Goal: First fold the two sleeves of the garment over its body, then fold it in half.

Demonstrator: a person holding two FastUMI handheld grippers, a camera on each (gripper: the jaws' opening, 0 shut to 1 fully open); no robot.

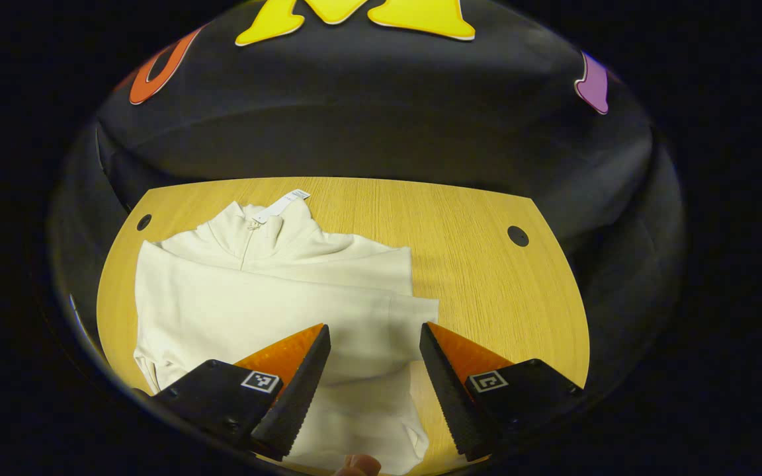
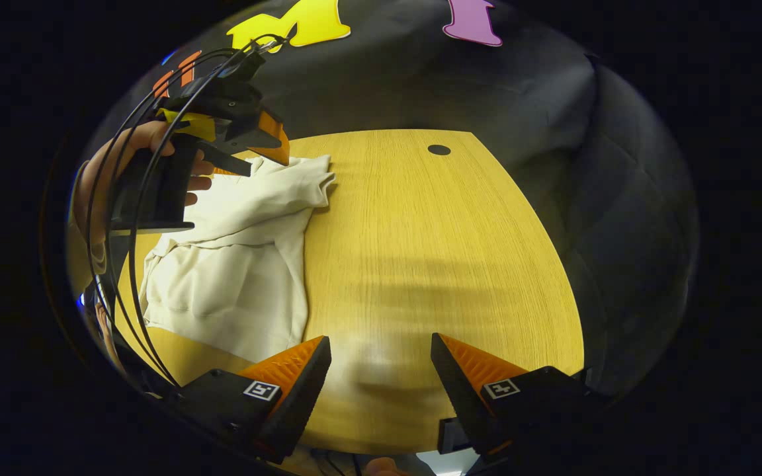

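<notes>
On the wooden table (image 1: 487, 277) lies one cream garment (image 1: 275, 291), both sleeves folded over its body. Two grippers hang above the table: the left gripper (image 1: 374, 344) over the garment, the right gripper (image 2: 381, 354) beside it, both jaws wide apart, holding nothing.

Left gripper (image 2: 249, 149): black body, yellow trim, black cables (image 2: 123, 218), square tags.

Cream zip-collar garment (image 1: 275, 297) flat on wooden table (image 1: 487, 277), sleeves folded across body.
</notes>
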